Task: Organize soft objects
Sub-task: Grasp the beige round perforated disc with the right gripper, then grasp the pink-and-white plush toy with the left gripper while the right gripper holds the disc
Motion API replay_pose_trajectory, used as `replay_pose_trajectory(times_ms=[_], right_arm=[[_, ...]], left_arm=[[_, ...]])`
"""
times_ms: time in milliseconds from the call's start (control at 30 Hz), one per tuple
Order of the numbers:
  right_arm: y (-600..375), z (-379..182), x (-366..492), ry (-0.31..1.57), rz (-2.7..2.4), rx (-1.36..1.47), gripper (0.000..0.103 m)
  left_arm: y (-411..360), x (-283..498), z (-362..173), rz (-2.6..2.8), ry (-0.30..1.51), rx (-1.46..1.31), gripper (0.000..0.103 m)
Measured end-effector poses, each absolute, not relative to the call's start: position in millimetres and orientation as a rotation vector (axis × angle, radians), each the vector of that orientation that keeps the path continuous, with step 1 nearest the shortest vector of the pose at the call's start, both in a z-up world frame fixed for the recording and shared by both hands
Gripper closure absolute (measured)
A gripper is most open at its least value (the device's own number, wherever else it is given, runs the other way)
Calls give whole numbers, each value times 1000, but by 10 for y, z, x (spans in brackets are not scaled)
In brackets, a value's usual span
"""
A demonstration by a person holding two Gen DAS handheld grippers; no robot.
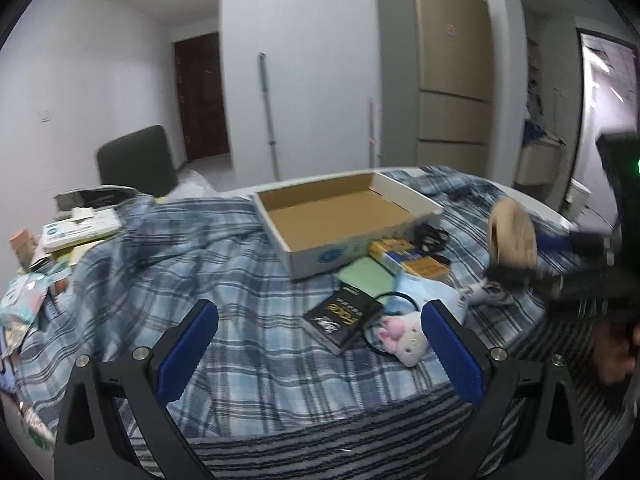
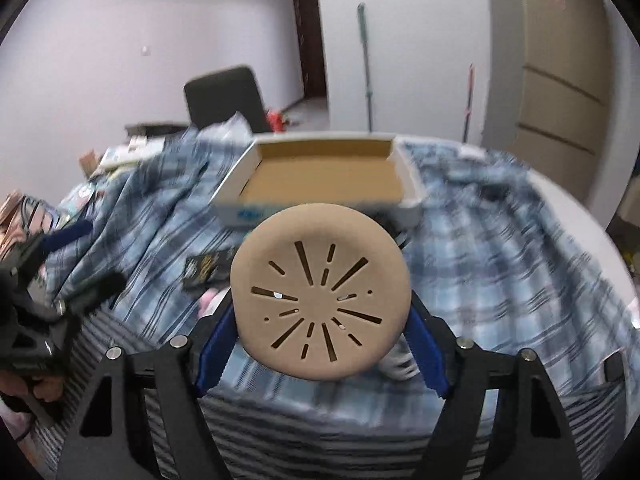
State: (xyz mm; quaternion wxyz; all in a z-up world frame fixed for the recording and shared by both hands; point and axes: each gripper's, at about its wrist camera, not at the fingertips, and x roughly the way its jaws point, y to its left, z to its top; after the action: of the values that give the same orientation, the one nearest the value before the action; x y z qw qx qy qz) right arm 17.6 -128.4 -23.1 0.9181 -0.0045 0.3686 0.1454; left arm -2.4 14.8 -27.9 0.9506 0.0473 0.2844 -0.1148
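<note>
My right gripper (image 2: 322,320) is shut on a round tan soft pad (image 2: 322,292) with slit cut-outs, held above the plaid blanket (image 2: 480,260) in front of an empty cardboard box (image 2: 248,172). In the left wrist view that same pad (image 1: 514,232) hangs at the right, in the right gripper (image 1: 560,256), just right of the box (image 1: 320,256). My left gripper (image 1: 320,320) is open over the blanket with nothing between its fingers. A pink-and-white plush (image 1: 400,336) lies just inside its right finger (image 1: 448,340). A small white striped soft toy (image 1: 488,292) lies under the pad.
A black booklet (image 1: 340,316), a green sheet (image 1: 368,276), a yellow-and-blue carton (image 1: 408,256) and a light-blue cloth (image 1: 432,292) lie in front of the box. Papers and packets (image 1: 76,228) crowd the left side. A dark chair (image 1: 136,160) stands behind.
</note>
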Motion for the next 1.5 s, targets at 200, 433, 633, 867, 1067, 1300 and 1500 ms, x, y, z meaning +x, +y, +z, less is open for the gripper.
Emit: replay_pose_trajectory(times_ms=[200, 433, 633, 867, 1067, 1300, 1500], right_arm=[[-1562, -4, 159, 585, 220, -35, 26], [-1718, -123, 245, 588, 230, 43, 26], [-1693, -174, 258, 610, 265, 49, 26], [-1651, -177, 200, 593, 275, 19, 26], [-1646, -176, 200, 597, 281, 20, 26], [-1657, -178, 198, 592, 275, 18, 26], [-1612, -184, 172, 580, 276, -2, 26]], left_arm=[[-143, 220, -365, -401, 708, 187, 10], [-369, 406, -549, -519, 841, 253, 36], [-494, 575, -645, -566, 886, 285, 43], [-533, 688, -816, -595, 974, 259, 43], [-506, 673, -872, -603, 967, 254, 73], [-332, 315, -552, -562, 682, 223, 74], [-116, 158, -365, -491, 527, 147, 74]])
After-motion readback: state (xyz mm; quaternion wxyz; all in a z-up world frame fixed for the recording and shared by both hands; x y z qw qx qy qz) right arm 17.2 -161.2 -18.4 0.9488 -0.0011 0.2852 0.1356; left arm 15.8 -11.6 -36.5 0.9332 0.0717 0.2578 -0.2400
